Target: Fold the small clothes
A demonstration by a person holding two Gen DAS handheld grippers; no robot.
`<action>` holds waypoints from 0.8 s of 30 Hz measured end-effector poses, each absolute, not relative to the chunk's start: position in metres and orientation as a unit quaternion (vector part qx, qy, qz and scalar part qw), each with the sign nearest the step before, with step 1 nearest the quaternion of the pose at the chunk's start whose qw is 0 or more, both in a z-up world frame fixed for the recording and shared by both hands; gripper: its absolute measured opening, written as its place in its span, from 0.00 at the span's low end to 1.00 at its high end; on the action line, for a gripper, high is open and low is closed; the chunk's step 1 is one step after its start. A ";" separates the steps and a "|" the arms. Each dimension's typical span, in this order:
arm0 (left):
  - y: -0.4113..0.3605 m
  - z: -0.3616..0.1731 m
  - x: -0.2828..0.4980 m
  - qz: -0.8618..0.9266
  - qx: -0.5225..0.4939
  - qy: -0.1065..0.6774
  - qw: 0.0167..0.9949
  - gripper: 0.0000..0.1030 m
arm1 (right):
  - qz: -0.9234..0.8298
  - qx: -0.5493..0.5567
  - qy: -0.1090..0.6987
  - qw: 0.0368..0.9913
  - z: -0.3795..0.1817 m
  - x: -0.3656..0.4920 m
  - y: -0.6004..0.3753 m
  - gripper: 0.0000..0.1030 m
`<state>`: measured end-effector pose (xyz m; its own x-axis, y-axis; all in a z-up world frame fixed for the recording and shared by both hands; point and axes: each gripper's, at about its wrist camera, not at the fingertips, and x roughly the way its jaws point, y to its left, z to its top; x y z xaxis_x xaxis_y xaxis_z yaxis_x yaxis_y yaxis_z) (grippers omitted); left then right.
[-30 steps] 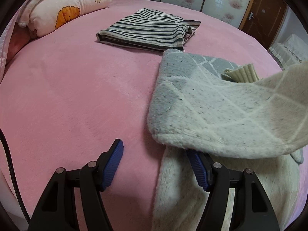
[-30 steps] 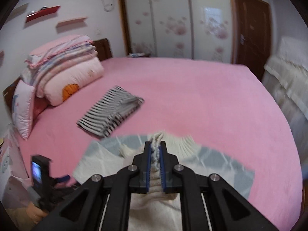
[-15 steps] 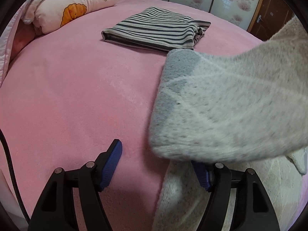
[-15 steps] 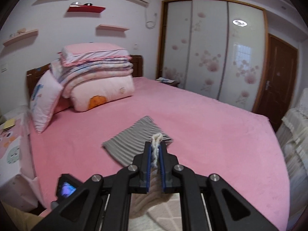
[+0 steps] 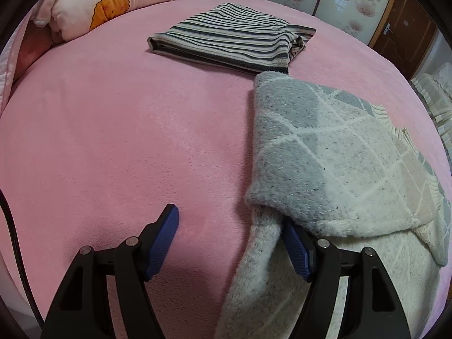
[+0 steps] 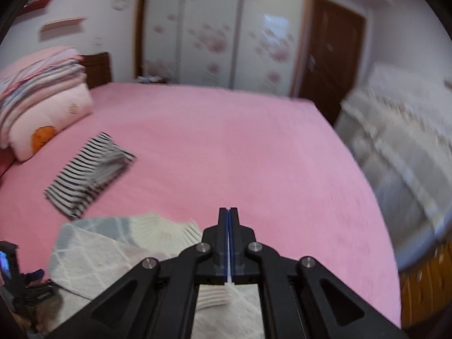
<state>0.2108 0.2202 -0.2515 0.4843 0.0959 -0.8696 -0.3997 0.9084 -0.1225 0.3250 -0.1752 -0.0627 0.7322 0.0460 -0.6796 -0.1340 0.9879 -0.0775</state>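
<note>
A fuzzy grey and cream diamond-pattern sweater lies on the pink bed, one part folded over onto itself. My left gripper is open low over the bed at the sweater's near left edge, its right finger tucked under the folded flap. My right gripper has its jaws pressed together over the sweater; a thin bit of cream fabric shows behind the pads. Whether it still grips the sweater is unclear.
A folded striped garment lies farther back on the pink bed, and shows in the right wrist view. Stacked pillows and quilts sit at the headboard. A wardrobe and door stand beyond the bed.
The right gripper carried the sweater's edge up and over, then came down; the lifted part now lies flat, folded over the rest. The left gripper stayed open in place.
</note>
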 end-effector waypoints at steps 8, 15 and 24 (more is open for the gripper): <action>0.216 -0.250 0.215 0.155 -0.140 0.490 0.846 0.70 | 0.066 0.001 0.472 0.879 -0.148 0.324 -0.197 0.03; 0.207 -0.247 0.216 0.162 -0.113 0.486 0.852 0.70 | 0.075 0.117 0.520 0.843 -0.191 0.335 -0.220 0.31; 0.222 -0.249 0.212 0.119 -0.165 0.482 0.853 0.41 | 0.078 0.147 0.549 0.819 -0.225 0.344 -0.210 0.25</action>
<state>0.2124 0.2217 -0.2486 0.5079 0.0434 -0.8603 -0.3609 0.9176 -0.1667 0.3439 -0.2099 -0.2247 0.3849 0.2895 -0.8764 0.0341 0.9444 0.3270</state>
